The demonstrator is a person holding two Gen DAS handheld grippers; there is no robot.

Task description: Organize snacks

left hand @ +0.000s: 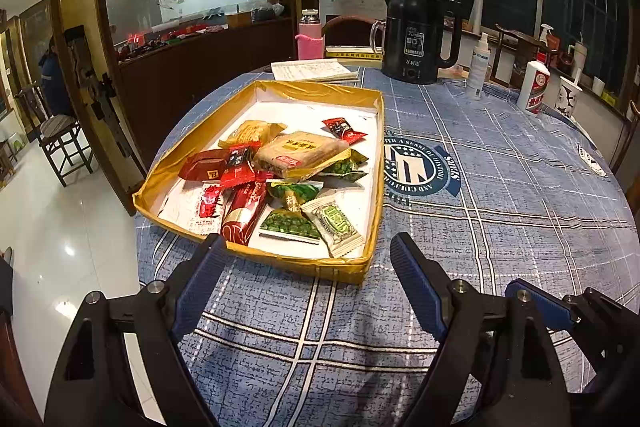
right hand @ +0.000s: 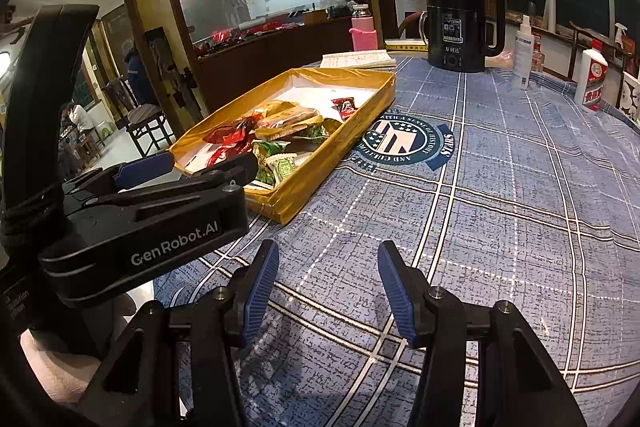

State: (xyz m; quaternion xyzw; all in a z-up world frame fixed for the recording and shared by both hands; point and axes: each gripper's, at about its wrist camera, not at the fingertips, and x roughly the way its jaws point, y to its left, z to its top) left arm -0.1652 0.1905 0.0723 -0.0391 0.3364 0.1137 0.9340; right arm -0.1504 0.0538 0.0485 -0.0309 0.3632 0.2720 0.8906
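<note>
- Snacks (left hand: 280, 183) heaped in gold tray (left hand: 362, 267), all inside its walls; none seen loose on the blue checked worktop (left hand: 500, 207).
- Fits either a tray just filled or a heap awaiting sorting by kind; cannot settle which from this alone.
- Left claw (left hand: 308, 247) spread wide, holding nothing, just short of the tray's near wall, centred on the green-white packet (left hand: 338, 225).
- Right claw (right hand: 328, 255) also wide, holding nothing, over bare cloth beside the tray's near corner, crest print (right hand: 400, 139) ahead.
- If picking: come down over the wall, not through it; pinch one packet by its crimped end; avoid dragging overlapped neighbours.
- Wrappers look slick and crinkly; light squeeze likely enough.
- Kettle (left hand: 420, 35) well beyond the tray's far wall, no obstacle.
</note>
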